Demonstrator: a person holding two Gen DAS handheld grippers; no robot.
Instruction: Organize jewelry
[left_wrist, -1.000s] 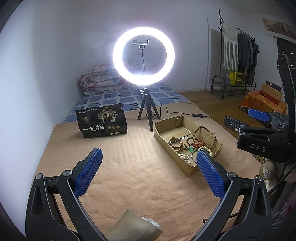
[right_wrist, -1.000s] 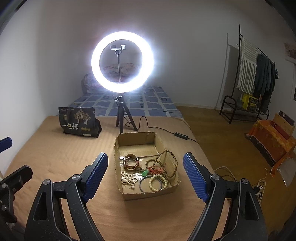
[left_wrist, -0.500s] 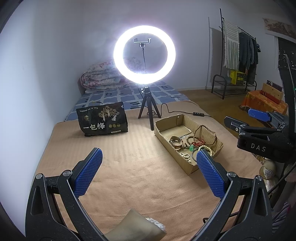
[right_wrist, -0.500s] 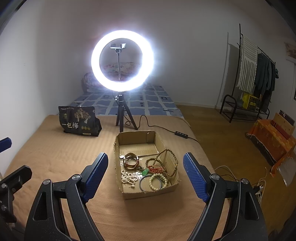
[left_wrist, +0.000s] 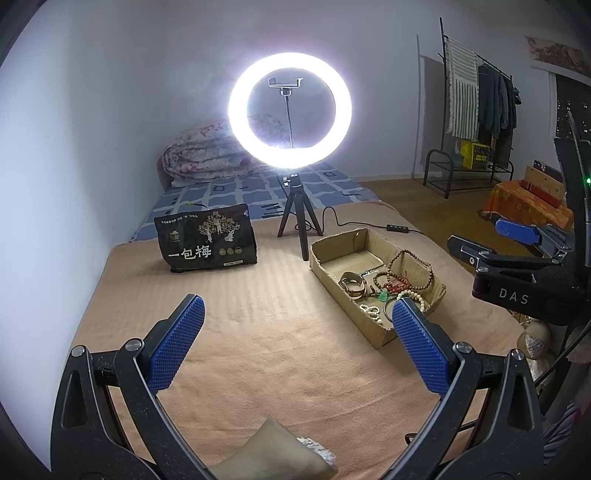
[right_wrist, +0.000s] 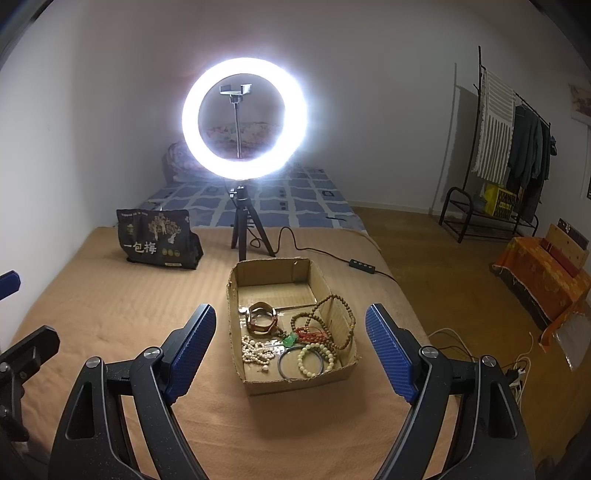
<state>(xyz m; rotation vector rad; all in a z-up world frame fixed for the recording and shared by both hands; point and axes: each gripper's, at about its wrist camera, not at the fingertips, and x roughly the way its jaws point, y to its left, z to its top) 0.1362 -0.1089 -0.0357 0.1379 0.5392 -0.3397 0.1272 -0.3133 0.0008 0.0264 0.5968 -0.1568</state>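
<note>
From the left wrist view, the left tool (left_wrist: 295, 345) hangs over the tan blanket (left_wrist: 258, 332) on the bed, its blue fingers (left_wrist: 177, 343) spread wide with nothing between them. The cardboard box (left_wrist: 375, 332) lies ahead and to the right of it, the near corner just behind the right finger's tip. Inside the box sit a brown bangle (left_wrist: 353, 283), a long string of brown beads (left_wrist: 410, 269), a green pendant (left_wrist: 383, 294) and white beads (left_wrist: 371, 310). The right tool (left_wrist: 517, 243) shows at the right edge, beyond the box; its fingers stand apart. A black snack bag (left_wrist: 207, 242) stands at the far left of the blanket, and a lit ring light (left_wrist: 290, 110) on a small tripod stands between the bag and the box.

From the right wrist view, the right tool (right_wrist: 291, 350) is open wide and empty, and the box (right_wrist: 295, 382) lies straight ahead, framed between its two fingers but apart from them. The jewelry is heaped in the near half: bangle (right_wrist: 263, 320), white beads (right_wrist: 256, 352), pendant (right_wrist: 290, 339), a pale bead bracelet (right_wrist: 314, 360) and the brown beads (right_wrist: 332, 321). The far half is bare cardboard. The left tool (right_wrist: 11, 314) peeks in at the left edge.
</note>
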